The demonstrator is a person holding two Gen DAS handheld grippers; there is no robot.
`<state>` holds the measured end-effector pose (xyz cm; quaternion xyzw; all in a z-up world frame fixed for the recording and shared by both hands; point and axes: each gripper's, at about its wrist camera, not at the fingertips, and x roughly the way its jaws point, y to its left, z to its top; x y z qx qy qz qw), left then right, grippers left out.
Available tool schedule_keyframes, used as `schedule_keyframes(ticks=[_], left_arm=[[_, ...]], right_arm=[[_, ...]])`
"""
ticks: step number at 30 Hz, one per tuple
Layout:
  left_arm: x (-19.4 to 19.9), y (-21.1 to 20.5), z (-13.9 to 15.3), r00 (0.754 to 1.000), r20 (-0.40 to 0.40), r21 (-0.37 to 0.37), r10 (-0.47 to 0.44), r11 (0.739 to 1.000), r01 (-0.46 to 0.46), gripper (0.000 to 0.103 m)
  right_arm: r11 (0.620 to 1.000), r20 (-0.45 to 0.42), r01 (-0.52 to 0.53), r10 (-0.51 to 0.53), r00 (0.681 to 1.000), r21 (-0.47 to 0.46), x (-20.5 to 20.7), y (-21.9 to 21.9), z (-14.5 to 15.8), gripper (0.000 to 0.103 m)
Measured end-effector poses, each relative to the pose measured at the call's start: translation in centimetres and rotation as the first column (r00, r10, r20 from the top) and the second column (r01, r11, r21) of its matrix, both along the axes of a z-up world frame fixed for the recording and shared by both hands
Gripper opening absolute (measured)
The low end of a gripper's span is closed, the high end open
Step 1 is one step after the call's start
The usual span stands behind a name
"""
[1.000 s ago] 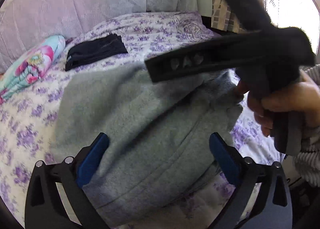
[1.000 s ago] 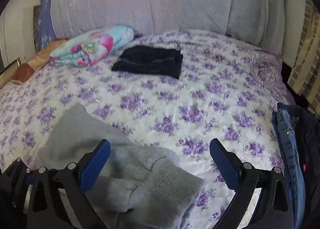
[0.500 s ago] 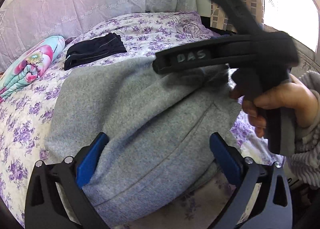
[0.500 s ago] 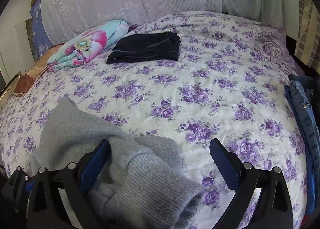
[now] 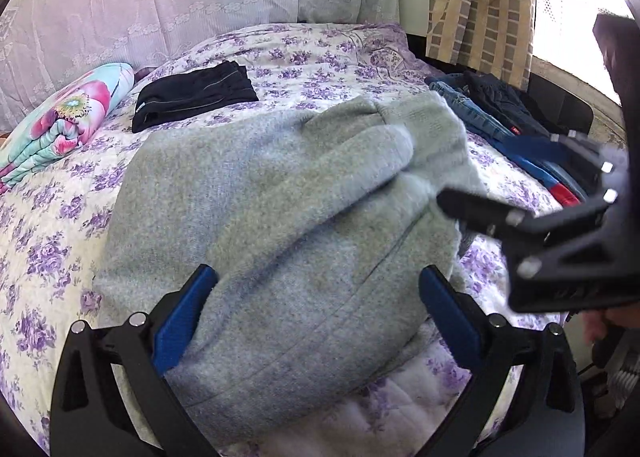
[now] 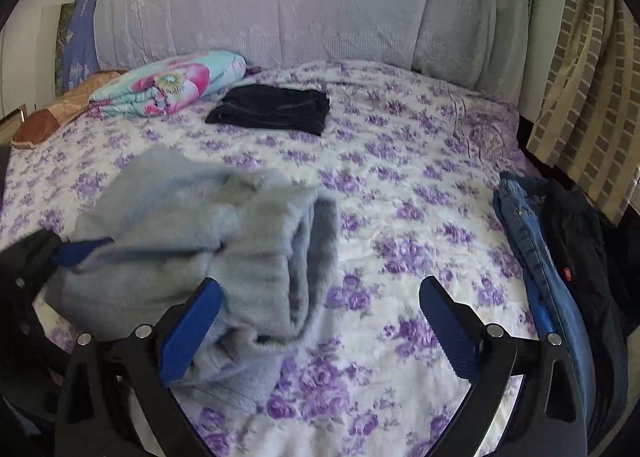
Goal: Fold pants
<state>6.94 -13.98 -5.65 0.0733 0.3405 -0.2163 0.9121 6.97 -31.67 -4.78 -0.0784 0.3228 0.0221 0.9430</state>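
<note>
- The grey pants (image 5: 280, 225) lie bunched on the flowered bed (image 6: 400, 193), directly ahead of the left hand-held gripper (image 5: 318, 321) and between its spread fingers.
- The right hand-held gripper (image 6: 318, 321) is also spread, holding nothing; the pants sit to its left, touching its left finger.
- Their long axis appears to run from near-left to far-right.
- The left hand-held gripper seems nearer.
- No legible writing; a small red tag on the dark clothes (image 6: 576, 241) is unreadable.

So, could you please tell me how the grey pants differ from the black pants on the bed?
The grey pants are pale, fuzzy and bulky; the black pants are dark, smooth and look thinner. The grey pants lie loosely bunched near both claws; the black pants lie neatly folded flat, farther back by the floral blanket. Both rest on the bed.
</note>
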Motion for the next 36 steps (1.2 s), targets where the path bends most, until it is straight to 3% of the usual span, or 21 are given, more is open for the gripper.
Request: schedule_keyframes(ticks=[4, 7, 10, 15, 19, 24, 27, 30, 36], left_arm=[[-0.8, 0.1, 0.5, 1.000, 0.011, 0.006, -0.003, 1.000, 0.003, 0.099], [-1.8, 2.1, 2.7, 0.999, 0.050, -0.086, -0.014, 0.996, 0.018, 0.099], [-1.3, 4.7, 5.1, 0.989, 0.116, -0.122, 0.086, 0.990, -0.072, 0.099], [5.1, 6.1, 4.3, 0.983, 0.014, -0.053, 0.183, 0.982, -0.182, 0.099], [8.8, 4.9, 1.6, 0.985, -0.028, 0.048, 0.171, 0.984, -0.170, 0.099], [11.5, 7.2, -0.3, 0.969, -0.207, -0.100, 0.133, 0.983, -0.157, 0.099], [11.6, 8.1, -0.8, 0.957, -0.267, -0.174, 0.117, 0.970, -0.167, 0.099], [10.7, 8.0, -0.1, 0.963, -0.218, -0.140, 0.158, 0.971, -0.191, 0.099], [10.6, 7.4, 0.7, 0.967, -0.197, -0.082, 0.159, 0.981, -0.178, 0.099]], right_arm=[[0.992, -0.027, 0.003, 0.000, 1.000, 0.130, 0.4, -1.8, -0.9, 0.099], [0.987, -0.033, 0.006, -0.001, 0.999, 0.160, 0.4, -2.3, -1.3, 0.099], [0.987, -0.055, 0.001, 0.008, 0.998, 0.163, 0.6, -2.5, -1.7, 0.099], [0.977, -0.069, 0.021, -0.007, 0.998, 0.211, 0.0, -3.1, -2.4, 0.099], [0.973, -0.076, 0.030, -0.013, 0.997, 0.230, -0.2, -3.4, -3.0, 0.099], [0.970, -0.084, 0.030, -0.010, 0.996, 0.243, -0.2, -3.5, -3.3, 0.099], [0.973, -0.057, 0.031, -0.018, 0.998, 0.227, -0.8, -3.4, -2.6, 0.099], [0.979, 0.056, -0.017, 0.005, 0.998, 0.203, -3.7, -2.1, -0.9, 0.099], [0.974, 0.240, -0.212, 0.224, 0.944, -0.075, -6.7, 6.6, 1.8, 0.099]])
